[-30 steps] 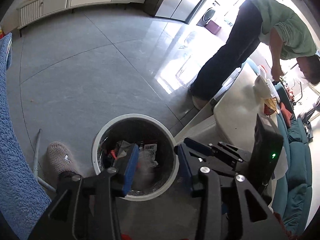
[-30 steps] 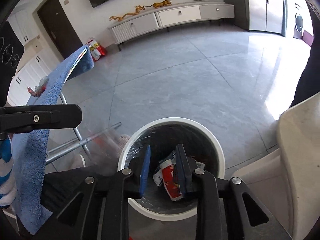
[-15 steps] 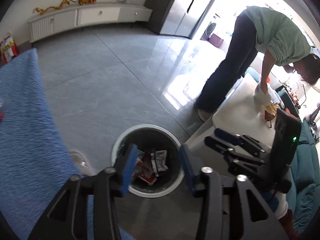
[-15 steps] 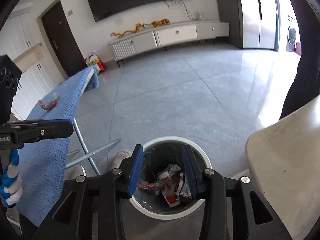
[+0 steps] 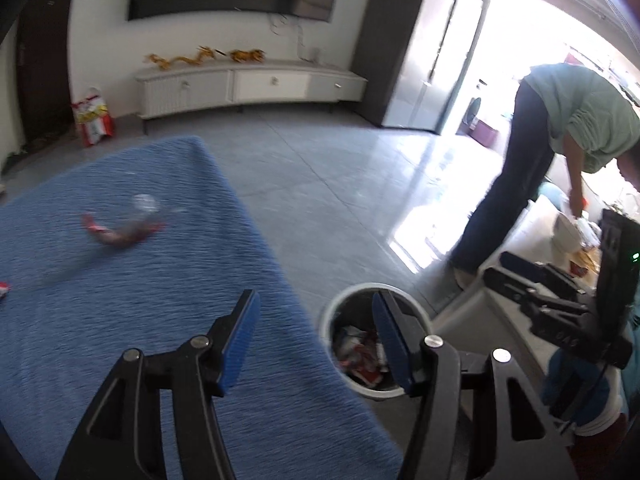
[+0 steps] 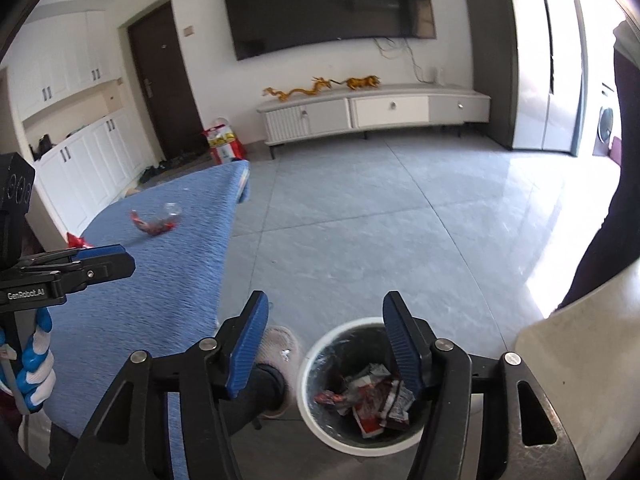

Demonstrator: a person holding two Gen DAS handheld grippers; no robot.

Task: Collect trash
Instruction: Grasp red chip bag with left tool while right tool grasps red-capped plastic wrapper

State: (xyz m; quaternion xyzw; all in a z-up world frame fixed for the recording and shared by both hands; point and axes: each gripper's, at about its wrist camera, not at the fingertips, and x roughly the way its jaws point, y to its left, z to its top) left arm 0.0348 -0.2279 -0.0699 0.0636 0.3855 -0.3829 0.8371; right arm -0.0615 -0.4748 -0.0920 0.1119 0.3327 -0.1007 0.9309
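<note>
Both hand-held grippers held empty above the trash bin [image 6: 362, 392]

The left hand-held gripper [image 5: 314, 344] and right hand-held gripper [image 6: 324, 348] have just been opened; nothing is gripped. Wrappers [image 6: 370, 400] are seen in the bin.

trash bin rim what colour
White rim on the trash bin, dark liner inside; clearest in the right wrist view.

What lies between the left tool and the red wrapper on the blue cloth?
Only bare blue cloth separates the left tool from the red wrapper; the left wrist view shows this, though blurred.
</note>
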